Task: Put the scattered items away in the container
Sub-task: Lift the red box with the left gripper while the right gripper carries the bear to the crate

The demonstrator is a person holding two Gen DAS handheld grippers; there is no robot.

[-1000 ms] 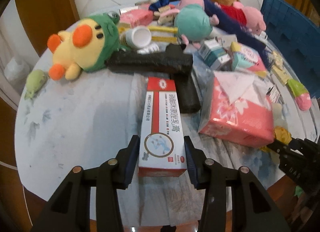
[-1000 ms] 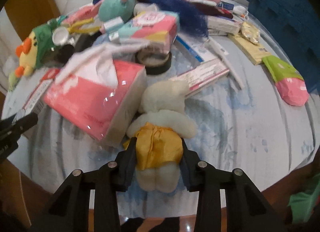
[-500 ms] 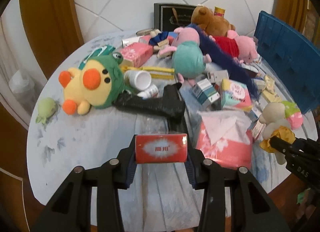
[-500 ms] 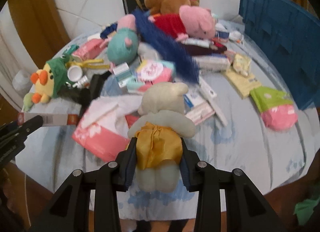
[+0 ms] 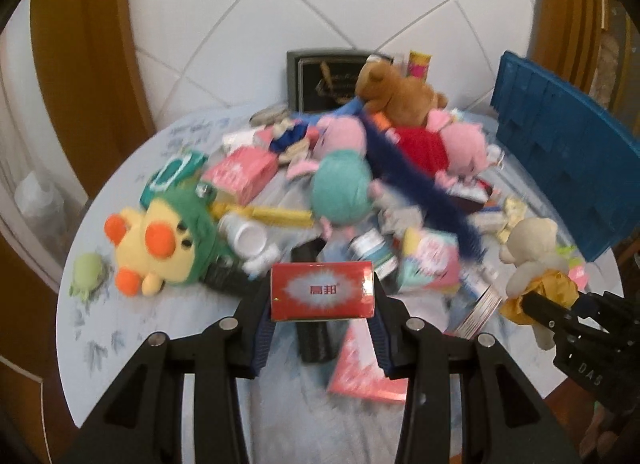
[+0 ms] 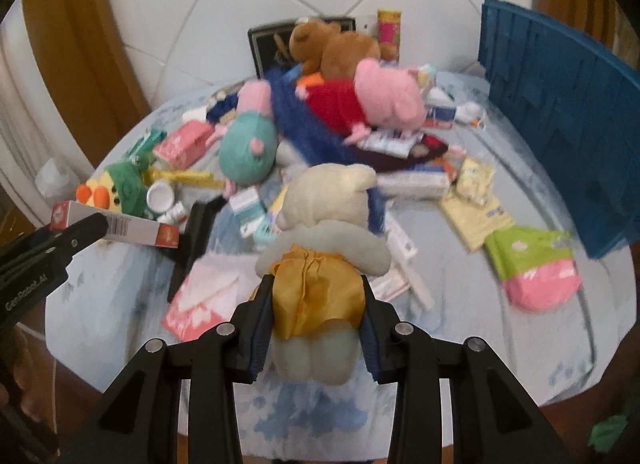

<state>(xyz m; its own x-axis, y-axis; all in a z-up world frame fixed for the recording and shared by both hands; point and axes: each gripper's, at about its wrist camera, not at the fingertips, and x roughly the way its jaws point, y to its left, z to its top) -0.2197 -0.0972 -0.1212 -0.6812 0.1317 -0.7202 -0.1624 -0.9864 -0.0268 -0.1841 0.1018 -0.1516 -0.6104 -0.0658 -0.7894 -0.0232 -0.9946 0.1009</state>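
Observation:
My left gripper (image 5: 322,296) is shut on a red and white carton (image 5: 322,290), held off the table with its red end facing the camera. In the right wrist view the same carton (image 6: 120,226) shows sideways at the far left. My right gripper (image 6: 317,296) is shut on a cream plush bear in a gold cloth (image 6: 320,240), lifted clear of the table. That bear (image 5: 532,252) also hangs at the right in the left wrist view. The blue crate (image 6: 560,112) stands at the table's right edge.
The round table (image 6: 520,344) is crowded with plush toys: a yellow duck (image 5: 160,244), a teal pig (image 5: 340,188), a pink pig (image 6: 384,96) and a brown bear (image 5: 400,96). A pink tissue pack (image 6: 200,304), a green and pink pack (image 6: 536,264), boxes and bottles lie about.
Both grippers have risen from the table, lifting the carton and the bear. The carton tipped from lying flat to end-on, and more of the table and the wall came into view.

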